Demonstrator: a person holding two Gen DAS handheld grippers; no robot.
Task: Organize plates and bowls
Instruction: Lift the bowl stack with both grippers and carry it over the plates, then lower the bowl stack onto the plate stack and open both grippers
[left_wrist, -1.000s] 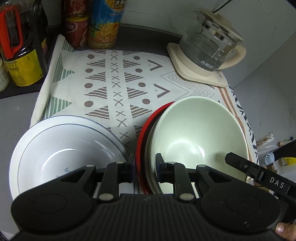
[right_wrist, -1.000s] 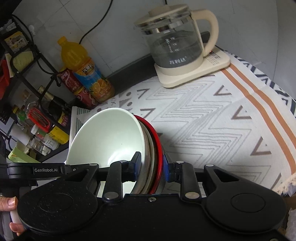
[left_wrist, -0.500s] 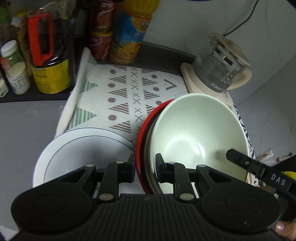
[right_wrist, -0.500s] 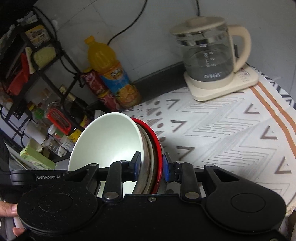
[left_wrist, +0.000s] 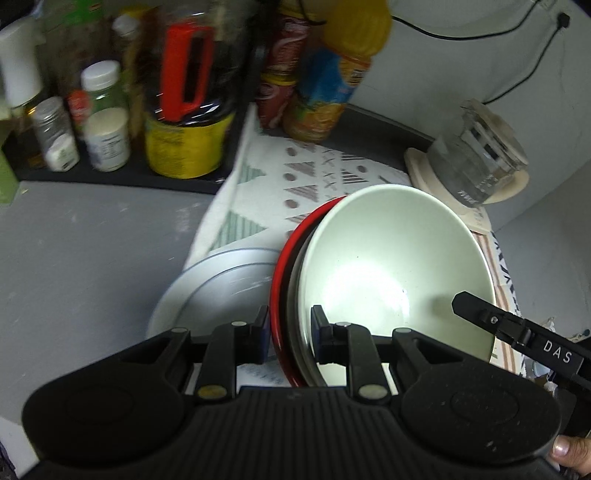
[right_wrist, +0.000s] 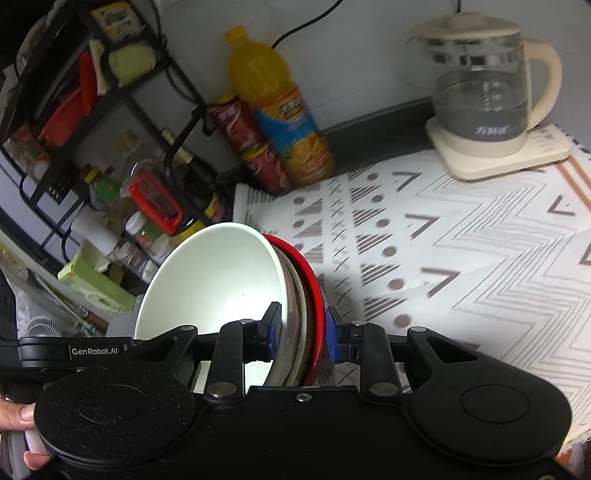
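Note:
A nested stack of bowls is held in the air between both grippers: a pale green bowl (left_wrist: 399, 266) on top, a grey-brown one under it and a red bowl (left_wrist: 280, 295) outermost. My left gripper (left_wrist: 290, 332) is shut on the stack's near rim. My right gripper (right_wrist: 301, 332) is shut on the opposite rim, where the pale green bowl (right_wrist: 218, 284) and red bowl (right_wrist: 314, 291) also show. A white plate with a blue rim line (left_wrist: 218, 284) lies below the stack on the patterned cloth (left_wrist: 258, 192).
A glass kettle (right_wrist: 484, 92) on its cream base stands at the back right. An orange juice bottle (right_wrist: 280, 110), red cans (right_wrist: 251, 147) and a black rack of condiment bottles (right_wrist: 122, 177) line the back left. Grey counter (left_wrist: 81, 258) lies left of the cloth.
Both grippers have lifted the bowl stack higher and moved it left toward the bottles. The white plate now lies farther below and is partly hidden by the stack.

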